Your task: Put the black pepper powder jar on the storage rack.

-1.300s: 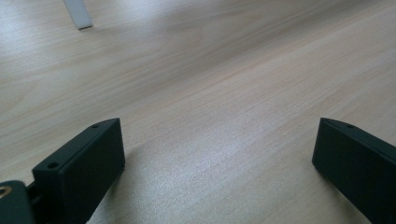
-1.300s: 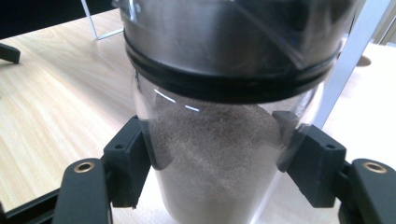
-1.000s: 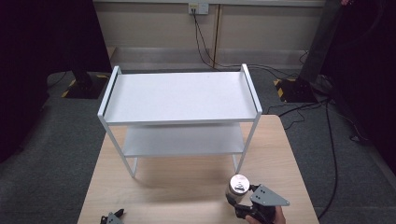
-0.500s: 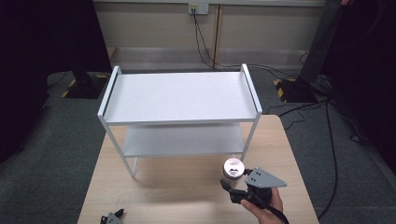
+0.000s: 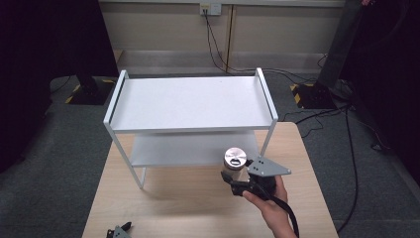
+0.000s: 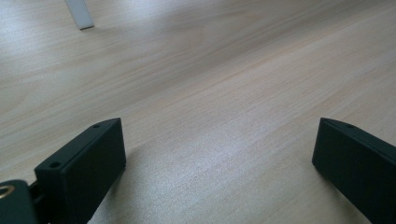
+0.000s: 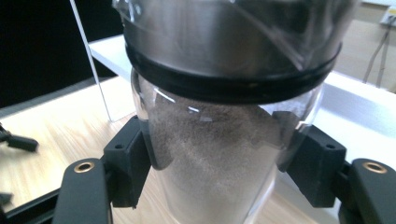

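While my right hand-held gripper (image 5: 236, 179) hangs above the near right part of the tabletop (image 5: 163, 198), its jaws are clamped on a clear jar (image 5: 234, 165) with a round silver lid (image 5: 235, 157). From the high view I see the jar upright, just in front of the white two-tier shelf rack (image 5: 190, 101) and close to that rack's front right leg. My right hand (image 5: 270, 208) comes in from the bottom edge, with the grey three-cornered plate on top of the gripper and the black cable trailing back along the wrist.

In the right gripper view the jar (image 7: 219, 140) sits squarely between the two black jaws, one pressing each side of the glass below a black band under the metal lid (image 7: 229, 32). I can see a fine brownish powder (image 7: 210, 163) filling the lower body of the jar. Behind it lie the white shelf and the wooden tabletop.

My left hand-held gripper (image 5: 118, 231) is at the bottom left edge of the high view, low over the tabletop and well apart from the jar. In the left gripper view its jaws (image 6: 219, 163) stand wide apart with bare light wood (image 6: 210, 84) between them, gripping nothing. One white foot of the rack (image 6: 80, 14) shows at the top left of that view.
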